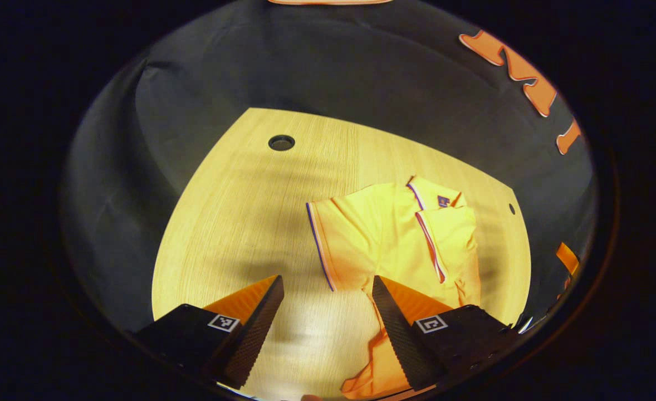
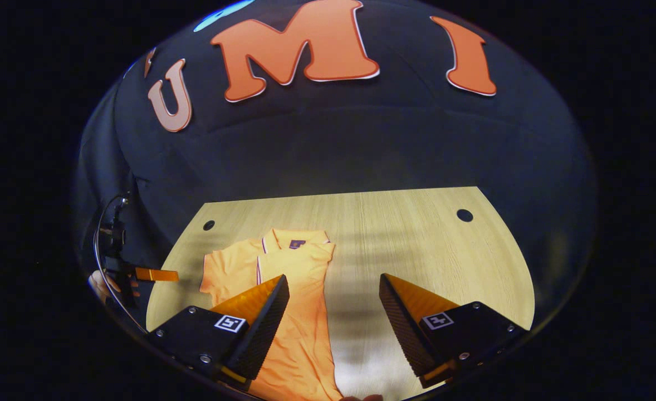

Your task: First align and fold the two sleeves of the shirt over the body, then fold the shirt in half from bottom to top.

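Orange shirt (image 2: 297, 312) lying flat on the wooden table (image 2: 445, 250), one sleeve (image 1: 453, 242) already folded over the body and the other sleeve (image 1: 344, 239) still spread out; left gripper (image 1: 328, 312) and right gripper (image 2: 333, 309) both spread open, empty, bottom-to-top fold pending

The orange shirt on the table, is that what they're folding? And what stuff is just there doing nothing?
Part of the job:
- orange shirt, one sleeve already folded over
- left gripper, open
- right gripper, open

Just there:
- wooden table
- round holes in the table
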A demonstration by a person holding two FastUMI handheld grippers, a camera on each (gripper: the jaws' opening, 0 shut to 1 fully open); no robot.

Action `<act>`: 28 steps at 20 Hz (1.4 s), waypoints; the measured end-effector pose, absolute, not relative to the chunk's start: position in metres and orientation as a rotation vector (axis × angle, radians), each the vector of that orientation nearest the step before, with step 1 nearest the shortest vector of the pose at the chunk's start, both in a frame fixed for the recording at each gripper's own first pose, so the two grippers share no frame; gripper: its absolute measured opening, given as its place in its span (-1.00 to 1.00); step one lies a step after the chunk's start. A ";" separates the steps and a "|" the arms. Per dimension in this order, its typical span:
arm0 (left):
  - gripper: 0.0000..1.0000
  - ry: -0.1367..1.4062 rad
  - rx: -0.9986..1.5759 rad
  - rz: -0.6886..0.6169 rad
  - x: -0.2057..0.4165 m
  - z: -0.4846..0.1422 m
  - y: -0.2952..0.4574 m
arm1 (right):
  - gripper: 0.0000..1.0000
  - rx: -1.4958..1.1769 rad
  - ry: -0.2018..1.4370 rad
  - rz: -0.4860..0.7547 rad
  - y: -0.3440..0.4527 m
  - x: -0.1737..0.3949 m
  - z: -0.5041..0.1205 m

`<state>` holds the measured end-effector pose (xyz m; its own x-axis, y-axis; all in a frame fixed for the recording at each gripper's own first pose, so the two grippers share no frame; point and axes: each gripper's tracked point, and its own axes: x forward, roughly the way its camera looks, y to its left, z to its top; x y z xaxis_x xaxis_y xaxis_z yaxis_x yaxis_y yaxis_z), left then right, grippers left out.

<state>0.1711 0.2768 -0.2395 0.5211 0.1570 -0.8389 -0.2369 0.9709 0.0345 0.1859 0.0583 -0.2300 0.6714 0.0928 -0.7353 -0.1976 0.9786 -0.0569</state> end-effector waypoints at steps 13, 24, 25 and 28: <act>0.97 1.185 0.001 0.363 0.228 -0.320 0.294 | 0.98 -0.049 0.925 0.044 -0.030 0.152 -0.259; -0.75 1.211 -0.012 0.314 0.231 -0.328 0.265 | 0.98 -0.058 0.896 0.082 -0.019 0.162 -0.252; -0.88 1.209 -0.018 0.304 0.233 -0.327 0.261 | 0.98 -0.067 0.889 0.084 -0.018 0.163 -0.250; -0.87 1.161 0.017 0.301 0.238 -0.311 0.256 | 0.98 -0.066 0.878 0.098 -0.014 0.164 -0.243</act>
